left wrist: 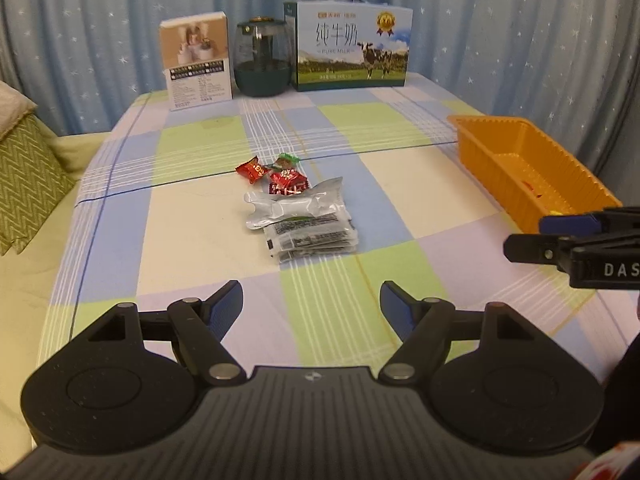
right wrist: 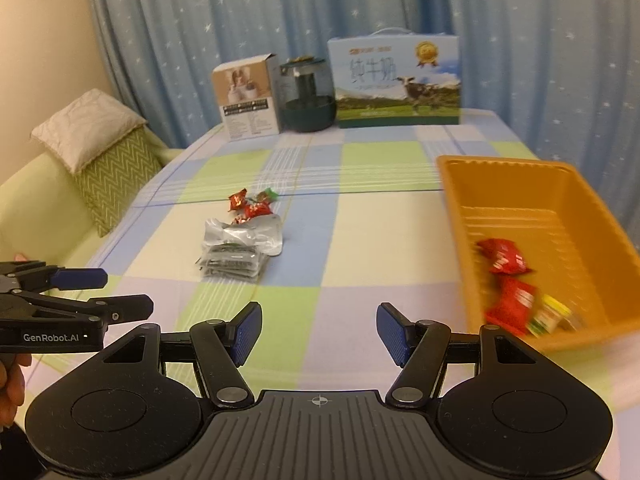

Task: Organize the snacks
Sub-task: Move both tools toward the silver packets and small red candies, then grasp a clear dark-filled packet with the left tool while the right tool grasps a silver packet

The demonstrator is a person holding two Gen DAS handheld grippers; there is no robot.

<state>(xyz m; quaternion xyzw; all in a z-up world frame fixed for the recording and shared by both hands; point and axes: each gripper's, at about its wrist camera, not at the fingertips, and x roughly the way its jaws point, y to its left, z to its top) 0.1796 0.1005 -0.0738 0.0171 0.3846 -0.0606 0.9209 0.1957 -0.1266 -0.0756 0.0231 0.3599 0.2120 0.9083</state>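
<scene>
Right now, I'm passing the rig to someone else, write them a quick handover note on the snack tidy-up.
Left gripper: open, nothing between the jaws.
Right gripper: open, nothing between the jaws.
Orange tray sits at the right side of the table.
Done: two red packets and a yellow-green one lie in the tray.
Left: mid-table pile, with red candies, a green-ended candy, a silver pouch and the stack of dark sachets beneath it. Move these into the tray.
</scene>
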